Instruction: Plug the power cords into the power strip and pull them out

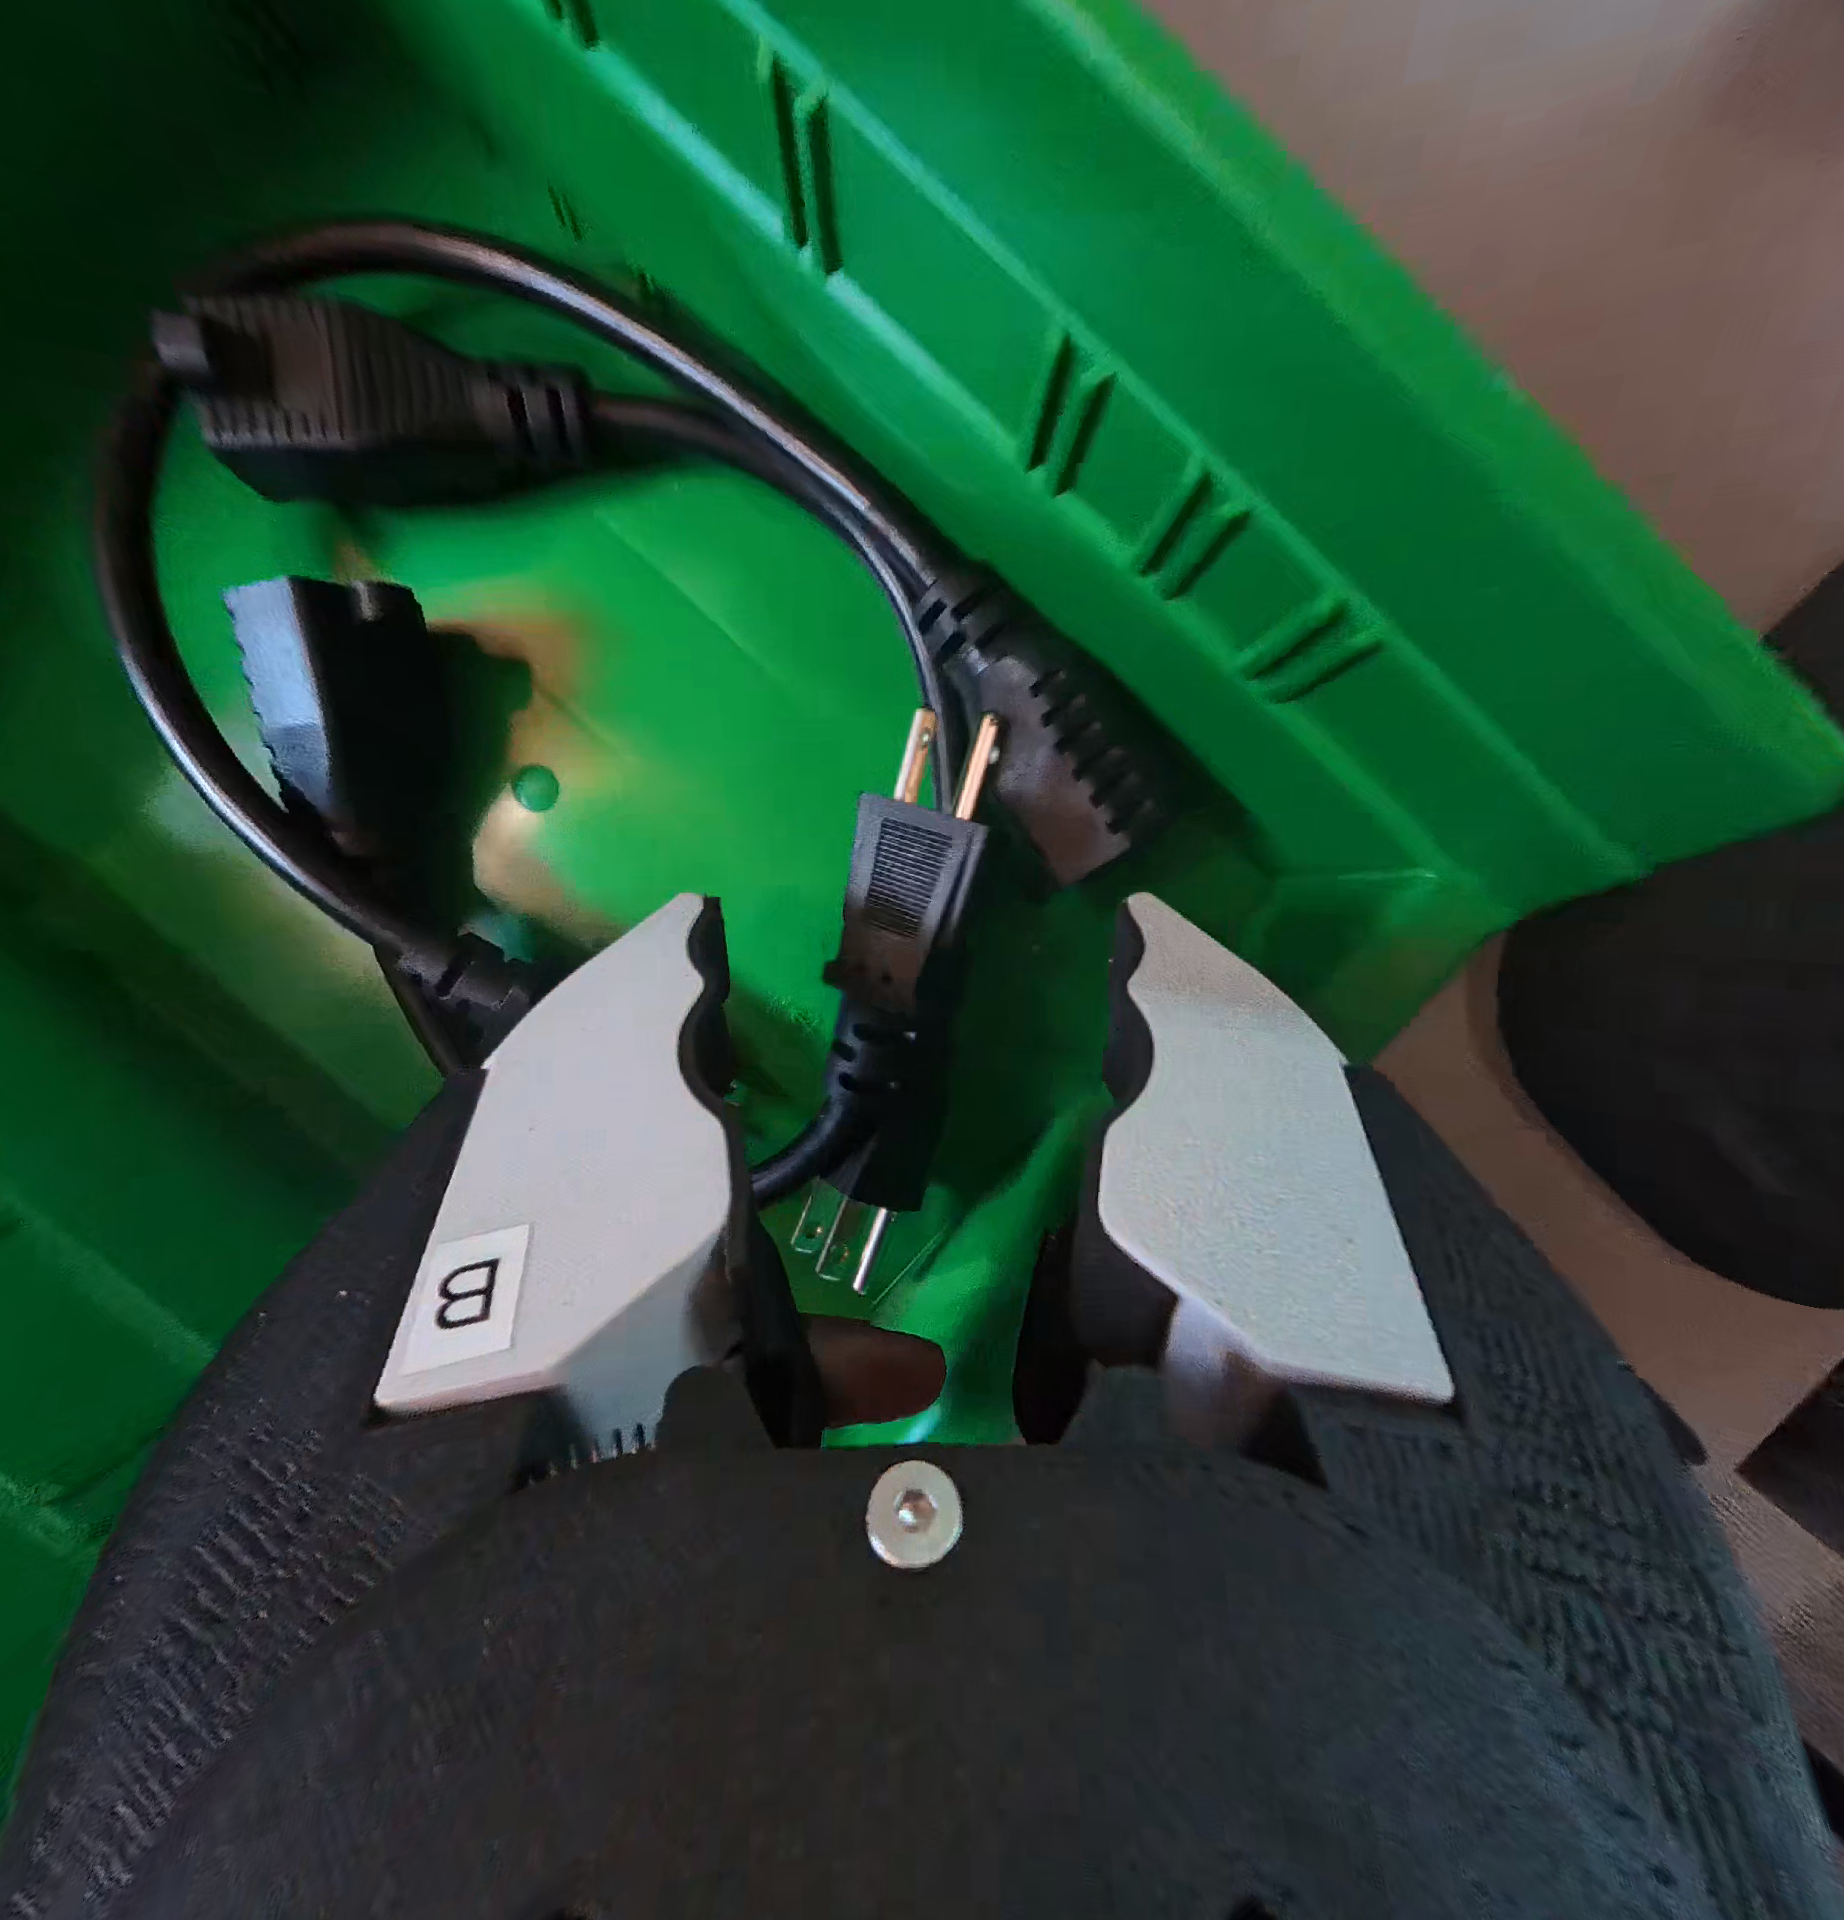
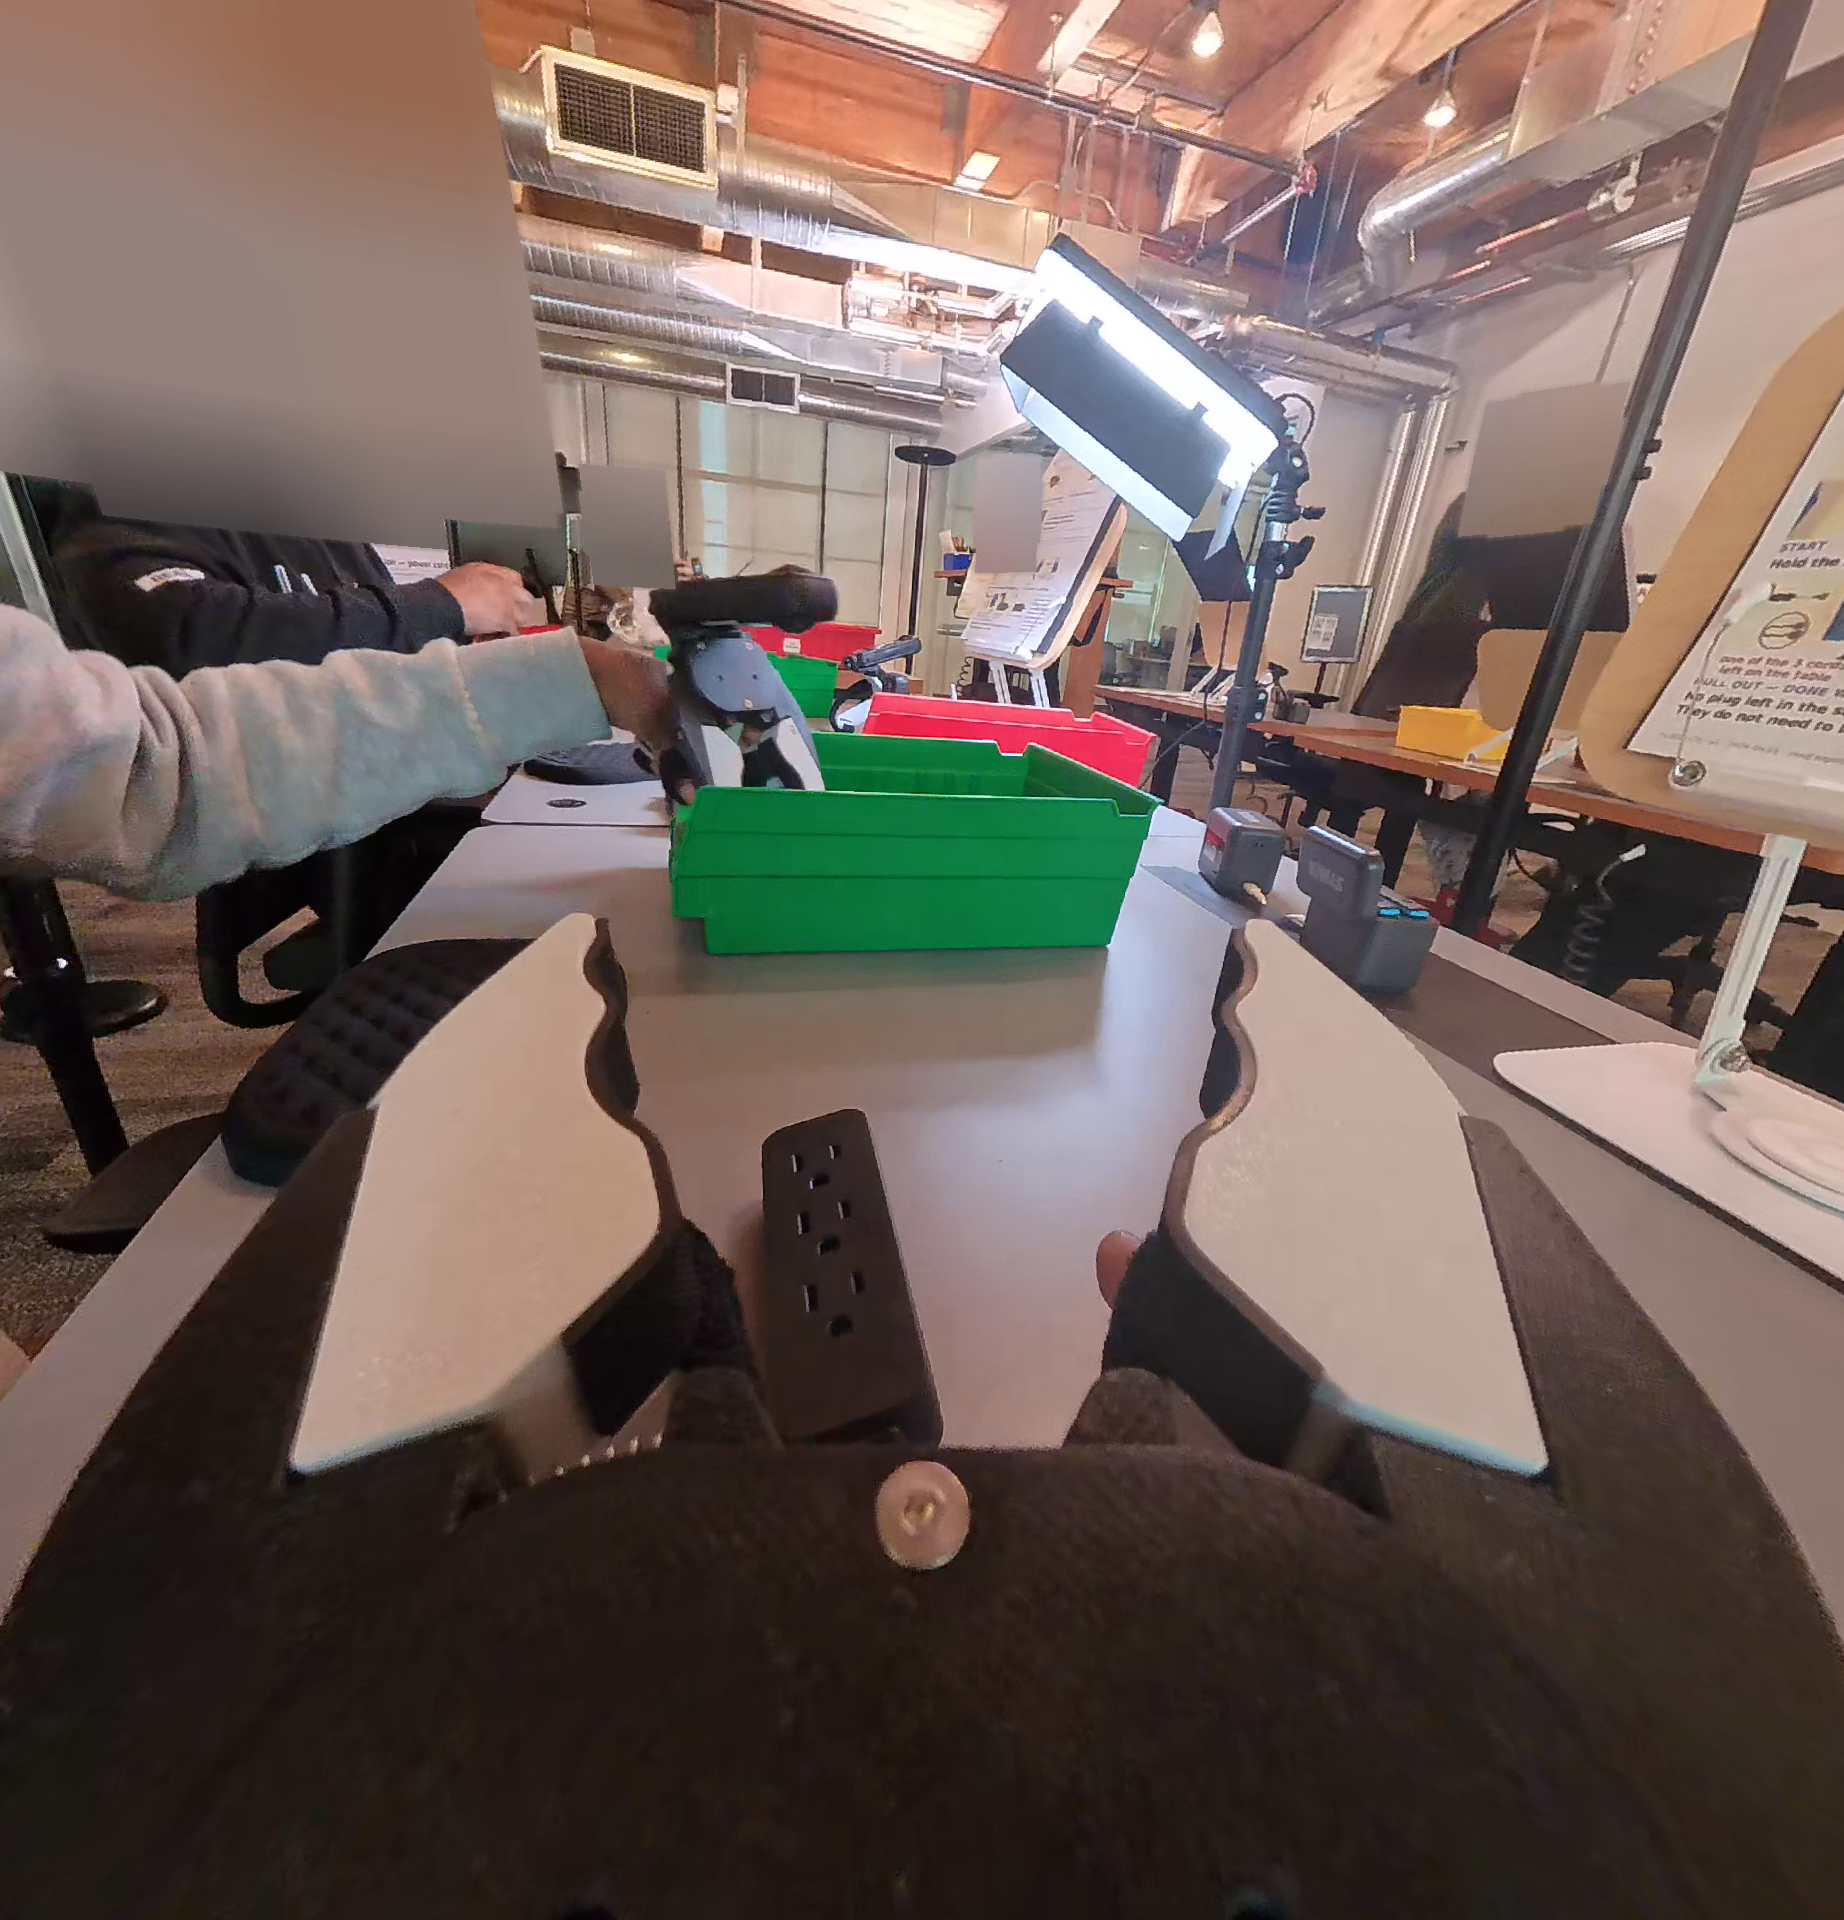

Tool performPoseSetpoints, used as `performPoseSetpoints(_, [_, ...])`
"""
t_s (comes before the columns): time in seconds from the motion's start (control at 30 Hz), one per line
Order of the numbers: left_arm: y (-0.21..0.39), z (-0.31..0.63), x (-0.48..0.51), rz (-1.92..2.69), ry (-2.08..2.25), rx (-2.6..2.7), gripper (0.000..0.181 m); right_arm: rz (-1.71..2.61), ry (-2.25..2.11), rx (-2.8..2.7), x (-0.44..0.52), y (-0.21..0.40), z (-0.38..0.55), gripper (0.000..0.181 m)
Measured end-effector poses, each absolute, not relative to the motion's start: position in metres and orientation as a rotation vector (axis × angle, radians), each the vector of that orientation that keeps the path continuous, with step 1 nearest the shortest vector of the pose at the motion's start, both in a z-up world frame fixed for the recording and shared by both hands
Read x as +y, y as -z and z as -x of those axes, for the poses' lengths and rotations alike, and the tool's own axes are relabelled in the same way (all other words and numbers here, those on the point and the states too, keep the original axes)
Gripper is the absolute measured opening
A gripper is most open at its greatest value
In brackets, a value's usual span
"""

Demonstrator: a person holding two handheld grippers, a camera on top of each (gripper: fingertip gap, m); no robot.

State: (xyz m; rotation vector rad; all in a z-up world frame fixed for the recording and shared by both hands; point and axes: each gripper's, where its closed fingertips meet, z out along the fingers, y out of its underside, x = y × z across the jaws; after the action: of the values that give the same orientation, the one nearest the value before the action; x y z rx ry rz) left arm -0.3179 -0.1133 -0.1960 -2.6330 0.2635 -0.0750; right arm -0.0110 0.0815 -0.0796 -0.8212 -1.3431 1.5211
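A black two-prong plug (image 1: pixel 913 883) lies between the left gripper (image 1: pixel 918 914)'s released fingers inside the green bin (image 1: pixel 1157 416), while only the right wrist view shows the power strip (image 2: pixel 840 1268) between the right gripper (image 2: pixel 918 956)'s spread fingers.

Not much lettering around, and I won't spell any of it out. Lower left of the left wrist view: a white sticker (image 1: pixel 468 1294) with one black character, on a finger of the left gripper (image 1: pixel 918 914). Right edge of the right wrist view: a printed instruction sheet (image 2: pixel 1775 623) on a stand. Mid-background: a poster (image 2: pixel 1053 551) on an easel and a small framed sign (image 2: pixel 1336 623), both too small to read. A grey box (image 2: pixel 1339 868) on the table has embossed lettering.
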Motion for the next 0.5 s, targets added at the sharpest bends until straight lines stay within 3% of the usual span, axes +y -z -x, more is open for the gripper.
performPoseSetpoints(0.07, [0.203,0.316,-0.112,2.660,0.163,0.271,0.062,0.819,-1.512,-1.352,0.081,0.081,0.011,0.108])
performPoseSetpoints(0.17, [0.206,0.314,-0.115,2.692,0.231,0.291,0.028,0.819,-1.504,-1.360,0.081,0.082,0.012,0.108])
performPoseSetpoints(0.5, [0.124,0.338,-0.103,2.359,-0.040,0.214,0.024,0.807,-1.464,-1.382,0.079,0.084,0.012,0.106])
